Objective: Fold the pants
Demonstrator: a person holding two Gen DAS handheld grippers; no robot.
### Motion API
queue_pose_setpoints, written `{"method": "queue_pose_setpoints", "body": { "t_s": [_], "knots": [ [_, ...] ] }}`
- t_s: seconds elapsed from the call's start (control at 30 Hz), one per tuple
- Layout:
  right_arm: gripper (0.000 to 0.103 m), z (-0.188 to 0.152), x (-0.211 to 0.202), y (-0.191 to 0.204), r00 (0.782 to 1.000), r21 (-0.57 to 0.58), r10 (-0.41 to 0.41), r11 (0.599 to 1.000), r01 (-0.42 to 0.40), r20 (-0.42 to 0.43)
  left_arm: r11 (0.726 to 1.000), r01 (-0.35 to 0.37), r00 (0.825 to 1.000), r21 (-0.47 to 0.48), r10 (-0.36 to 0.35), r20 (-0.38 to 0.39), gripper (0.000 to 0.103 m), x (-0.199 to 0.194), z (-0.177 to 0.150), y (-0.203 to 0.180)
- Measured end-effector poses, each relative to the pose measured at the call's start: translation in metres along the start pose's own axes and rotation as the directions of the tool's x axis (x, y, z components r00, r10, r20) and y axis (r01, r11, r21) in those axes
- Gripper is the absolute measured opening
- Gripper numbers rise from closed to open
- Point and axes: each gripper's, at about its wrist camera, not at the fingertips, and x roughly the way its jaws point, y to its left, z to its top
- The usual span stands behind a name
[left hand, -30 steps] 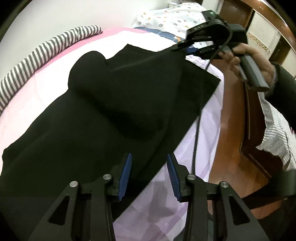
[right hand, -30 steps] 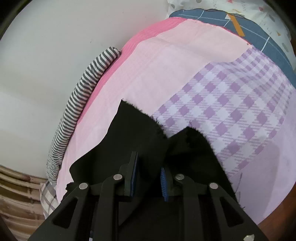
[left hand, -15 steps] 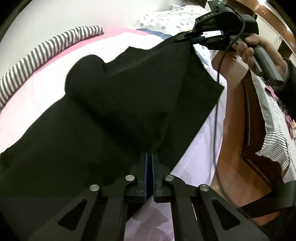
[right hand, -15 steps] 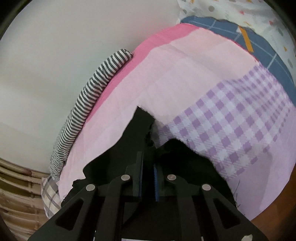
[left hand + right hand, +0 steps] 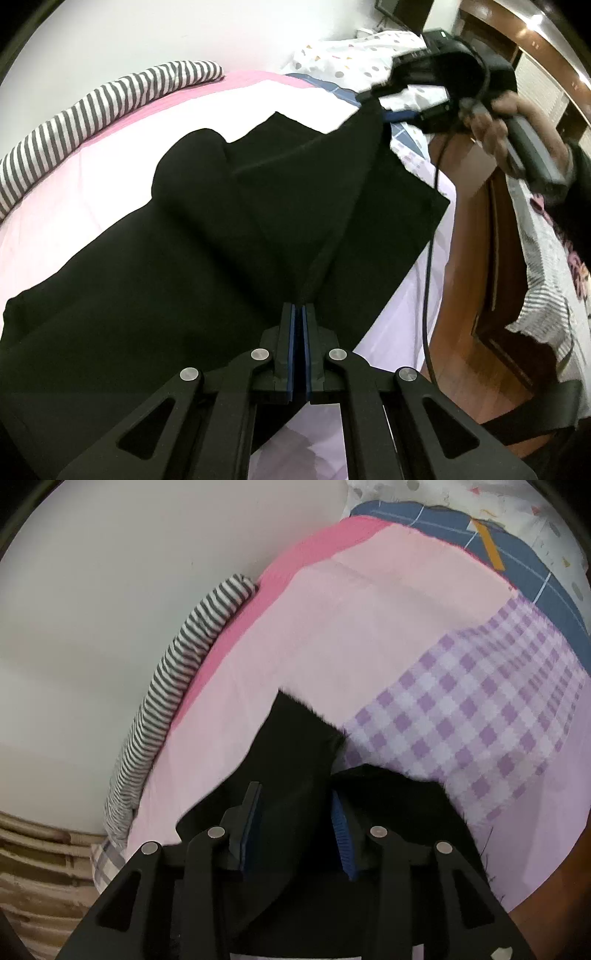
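Black pants lie spread over the pink bed sheet. My left gripper is shut on their near edge, pinching a raised fold. From there the cloth rises in a taut ridge to my right gripper, held by a hand at the upper right. In the right wrist view the right gripper has its jaws opening, blue pads apart, with a frayed corner of the pants lying loosely between them.
A striped cloth roll runs along the wall side of the bed. A dotted pillow and a blue checked cover lie at the head. Wooden floor borders the bed's right edge. A black cable hangs from the right gripper.
My left gripper closed on the pants' near edge and stayed shut. My right gripper closed on the far corner, lifted it, and now its jaws have parted again.
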Motion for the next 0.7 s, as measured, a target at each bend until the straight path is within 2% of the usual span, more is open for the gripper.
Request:
{"method": "queue_pose_setpoints", "body": {
  "t_s": [0.13, 0.27, 0.3, 0.43, 0.5, 0.6, 0.7],
  "knots": [
    [0.037, -0.013, 0.015, -0.001, 0.995, 0.021, 0.049, 0.999, -0.047, -0.088, 1.0, -0.002, 1.0, -0.021, 0.003, 0.012, 0.004, -0.003, 0.004, 0.005],
    [0.037, -0.024, 0.033, 0.006, 0.969, 0.05, 0.158, 0.987, -0.152, -0.19, 1.0, -0.007, 1.0, -0.028, 0.008, 0.015, 0.004, -0.004, 0.005, 0.007],
    [0.036, -0.023, 0.033, 0.007, 0.971, 0.048, 0.163, 0.986, -0.157, -0.174, 1.0, -0.005, 1.0, -0.029, 0.005, 0.015, 0.004, -0.003, 0.005, 0.007],
    [0.036, -0.005, 0.026, 0.013, 0.993, 0.007, 0.089, 0.996, -0.088, -0.073, 1.0, -0.004, 1.0, -0.022, 0.004, 0.012, 0.004, -0.002, 0.004, 0.005],
    [0.035, 0.004, 0.026, 0.009, 0.996, 0.021, 0.067, 0.998, -0.066, -0.054, 1.0, -0.005, 1.0, -0.021, 0.005, 0.012, 0.004, -0.001, 0.005, 0.005],
    [0.027, 0.016, 0.027, 0.002, 0.998, 0.047, 0.051, 0.998, -0.049, -0.042, 1.0, -0.005, 1.0, -0.026, 0.005, 0.013, 0.004, 0.0, 0.005, 0.006],
    [0.025, 0.021, 0.023, 0.0, 0.999, 0.049, 0.04, 0.998, -0.039, -0.027, 0.999, -0.003, 1.0, -0.035, 0.003, 0.013, 0.004, 0.0, 0.004, 0.008]
  ]
}}
